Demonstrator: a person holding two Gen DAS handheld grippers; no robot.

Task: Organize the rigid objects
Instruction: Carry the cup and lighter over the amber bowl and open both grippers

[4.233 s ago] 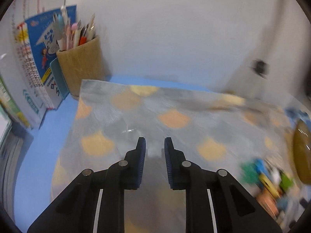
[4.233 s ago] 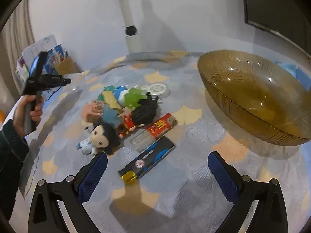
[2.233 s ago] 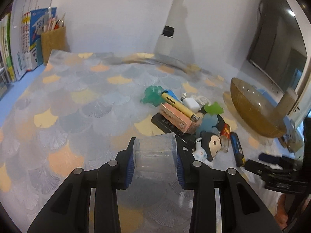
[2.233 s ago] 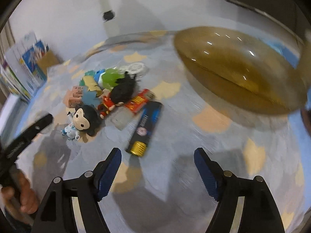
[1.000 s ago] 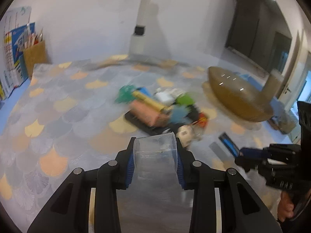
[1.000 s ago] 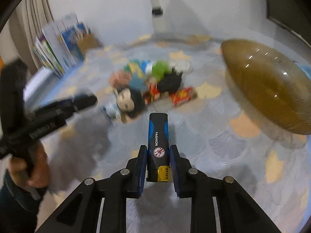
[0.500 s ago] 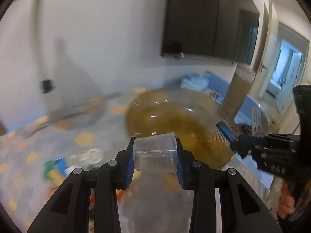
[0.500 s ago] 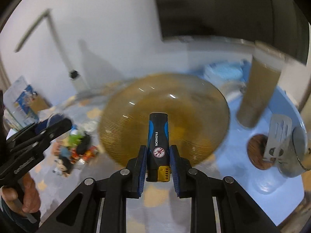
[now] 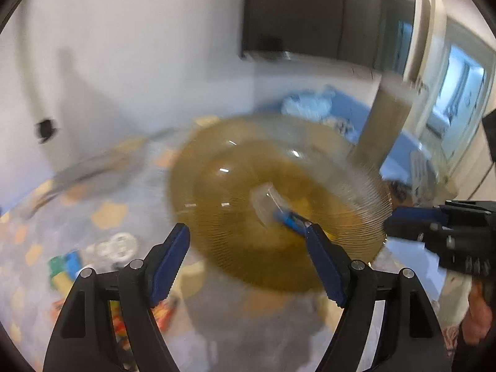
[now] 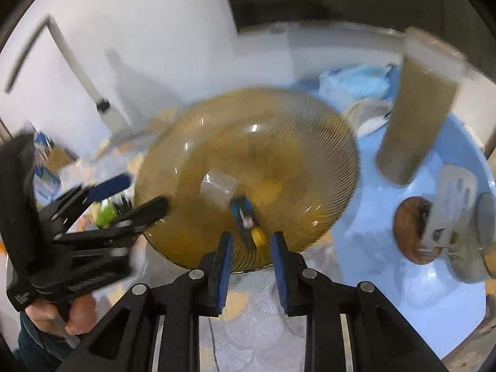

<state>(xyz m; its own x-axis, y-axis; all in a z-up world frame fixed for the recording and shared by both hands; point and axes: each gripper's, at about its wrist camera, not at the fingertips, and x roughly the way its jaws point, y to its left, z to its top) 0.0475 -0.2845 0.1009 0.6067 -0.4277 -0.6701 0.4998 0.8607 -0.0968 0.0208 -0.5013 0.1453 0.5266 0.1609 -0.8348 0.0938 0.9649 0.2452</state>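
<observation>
A wide amber glass bowl [image 9: 204,217] [image 10: 310,155] sits on the patterned cloth. A clear plastic cup [image 9: 265,200] [image 10: 218,184] lies tipped inside it. A blue and black lighter [image 9: 290,218] [image 10: 245,214] lies beside the cup, blurred. My left gripper [image 9: 246,231] hangs over the bowl's near rim, its jaws opening wide with nothing between them. My right gripper [image 10: 251,236] is over the bowl's edge too, its jaws opening. The lighter is just past its tips and free of the pads. Each gripper also shows in the other view: the left gripper [image 10: 144,192] and the right gripper [image 9: 403,217].
A tall brown cylinder [image 10: 415,117] stands right of the bowl on the blue table. A metal spatula [image 10: 452,198] and a round brown coaster [image 10: 412,229] lie nearby. A pile of small toys [image 9: 93,254] lies left of the bowl. A hand [image 10: 62,313] holds the left gripper.
Half a second ago the left gripper held the cup and the right held the lighter above the bowl. Both jaws have since spread, and cup and lighter have dropped into the bowl.
</observation>
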